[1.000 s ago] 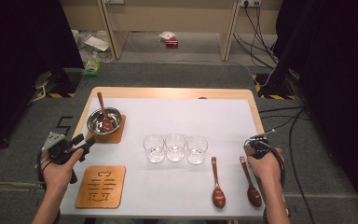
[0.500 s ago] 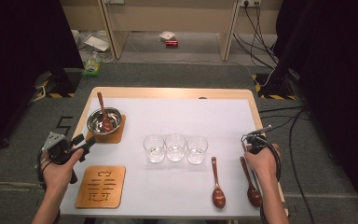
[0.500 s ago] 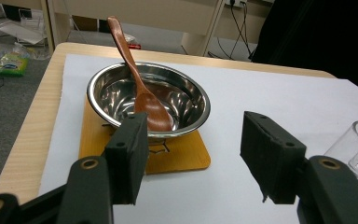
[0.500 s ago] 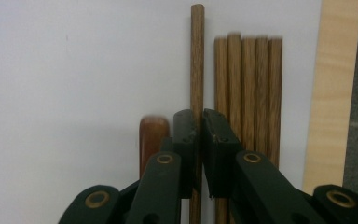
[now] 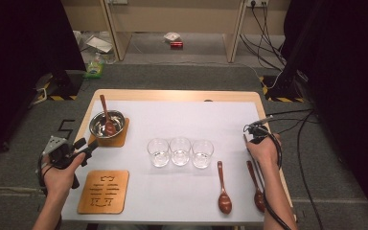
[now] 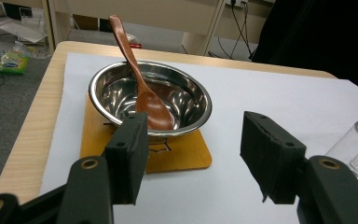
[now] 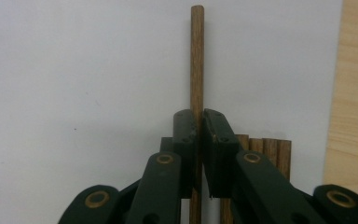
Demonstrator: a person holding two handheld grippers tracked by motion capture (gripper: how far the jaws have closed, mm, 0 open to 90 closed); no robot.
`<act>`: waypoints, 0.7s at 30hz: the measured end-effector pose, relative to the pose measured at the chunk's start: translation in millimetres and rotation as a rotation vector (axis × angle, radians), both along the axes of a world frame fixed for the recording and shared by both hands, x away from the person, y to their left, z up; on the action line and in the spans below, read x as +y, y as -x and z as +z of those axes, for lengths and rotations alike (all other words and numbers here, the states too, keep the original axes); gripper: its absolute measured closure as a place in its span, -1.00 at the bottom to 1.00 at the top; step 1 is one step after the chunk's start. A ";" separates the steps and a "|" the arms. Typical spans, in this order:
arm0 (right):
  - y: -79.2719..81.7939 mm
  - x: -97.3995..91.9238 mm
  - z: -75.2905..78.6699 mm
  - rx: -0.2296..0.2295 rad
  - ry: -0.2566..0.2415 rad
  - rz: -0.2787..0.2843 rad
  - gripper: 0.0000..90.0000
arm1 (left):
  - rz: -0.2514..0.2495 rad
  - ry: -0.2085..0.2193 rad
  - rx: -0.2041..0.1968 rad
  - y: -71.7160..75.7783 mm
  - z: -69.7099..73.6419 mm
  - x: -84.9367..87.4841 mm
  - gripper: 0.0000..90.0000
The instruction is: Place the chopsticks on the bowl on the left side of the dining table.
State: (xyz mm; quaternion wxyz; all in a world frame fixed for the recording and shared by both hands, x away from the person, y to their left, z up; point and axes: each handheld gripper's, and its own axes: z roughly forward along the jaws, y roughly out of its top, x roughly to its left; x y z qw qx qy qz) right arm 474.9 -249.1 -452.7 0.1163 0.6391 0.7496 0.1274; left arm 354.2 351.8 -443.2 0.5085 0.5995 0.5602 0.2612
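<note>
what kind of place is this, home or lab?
Likely a lab or recording room, not a home: grey carpeted floor, loose black cables running beside the white-topped wooden table, yellow-black hazard tape on the floor.

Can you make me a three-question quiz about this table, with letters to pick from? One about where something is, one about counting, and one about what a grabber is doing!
1. Where is the spoon with its scoop in the metal bowl?
A. far left of the table
B. by the near right corner
C. inside a glass

2. How many empty glasses stand in a row?
A. two
B. three
C. five

3. What is the right gripper doing?
A. standing open over a glass
B. shut on a thin wooden stick
C. holding the bowl

Answers: 1 A, the bowl sits on a mat at the far left. 2 B, three stand side by side mid-table. 3 B, its jaws pinch the stick.
</note>
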 end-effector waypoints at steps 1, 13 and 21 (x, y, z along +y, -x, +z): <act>-0.7 -0.3 -2.0 0.005 0.002 0.004 0.88 | 0.000 0.001 0.000 0.0 -0.2 -0.2 -0.08; 9.5 -4.0 12.9 0.001 -0.007 0.001 0.75 | -0.005 0.003 0.004 -0.1 -1.0 0.0 -0.08; 39.0 -11.4 27.7 0.128 -0.003 0.026 0.80 | -0.003 0.007 0.005 0.1 -0.8 0.5 -0.08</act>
